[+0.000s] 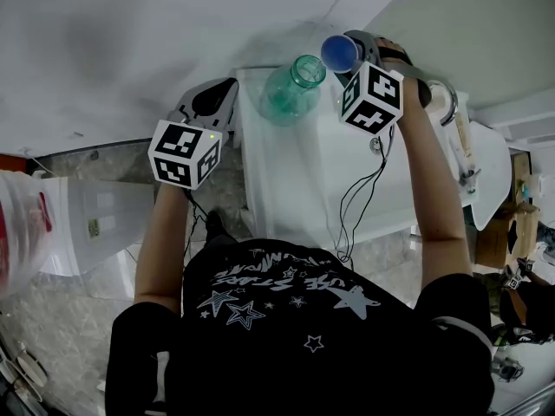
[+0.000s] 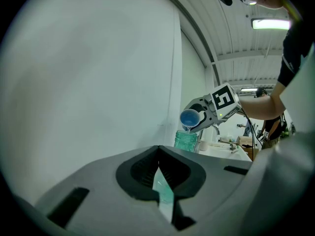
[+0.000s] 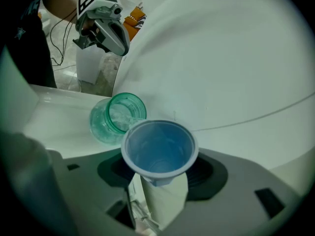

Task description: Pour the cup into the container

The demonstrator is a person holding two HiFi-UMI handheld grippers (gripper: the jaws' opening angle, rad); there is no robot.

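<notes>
Your right tongs (image 3: 160,175) are clamped on the blue cup (image 3: 158,149), which is tipped over the green container (image 1: 293,89) at top centre on the white surface (image 1: 299,180). Hold the lip above its mouth and tilt gradually. Left tongs (image 2: 158,154) are together, empty.

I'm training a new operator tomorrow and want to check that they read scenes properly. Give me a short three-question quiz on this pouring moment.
1. True or false: the blue cup stands upright.
2. The right gripper is: A) open and empty B) shut on the cup C) shut on a spoon.
3. Fill in: the cup's rim is tipped over the mouth of the green ____.

Key: 1 false, it is tilted; 2 B; 3 jar.
</notes>
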